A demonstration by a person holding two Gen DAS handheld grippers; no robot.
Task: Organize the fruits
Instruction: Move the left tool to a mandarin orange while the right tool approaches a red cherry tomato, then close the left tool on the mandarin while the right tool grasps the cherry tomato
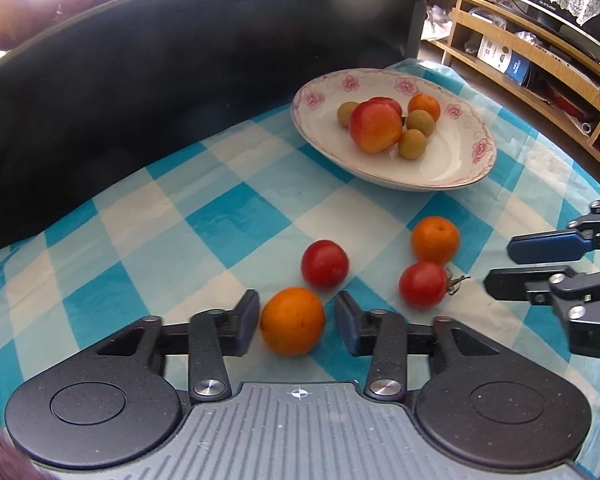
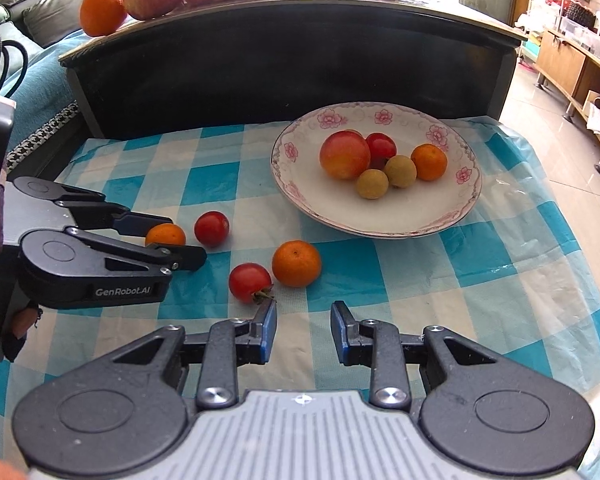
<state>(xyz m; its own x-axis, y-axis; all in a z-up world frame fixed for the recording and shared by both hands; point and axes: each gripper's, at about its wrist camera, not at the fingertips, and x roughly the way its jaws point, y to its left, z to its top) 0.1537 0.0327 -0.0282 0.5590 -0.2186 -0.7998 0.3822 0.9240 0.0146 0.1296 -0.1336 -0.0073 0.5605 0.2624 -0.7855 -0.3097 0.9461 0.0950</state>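
The left gripper point(image 1: 296, 322) stands open around a tangerine point(image 1: 292, 321), jaws not touching; two tomatoes point(image 1: 324, 264) crowd just beyond. The right gripper point(image 2: 303, 330) is open, empty.

A white flowered plate point(image 2: 466, 196) sits at the back of the blue-and-white checked counter point(image 2: 480, 280), with a big red-yellow peach point(image 2: 344, 155) in it. In front of the plate lie a small orange mandarin point(image 2: 296, 263) and, just beside it, a red stemmed tomato point(image 2: 250, 281). Further left, another orange mandarin point(image 1: 292, 321) sits between the fingers of the left gripper point(image 1: 296, 320), with a second red tomato point(image 1: 324, 264) just behind it.
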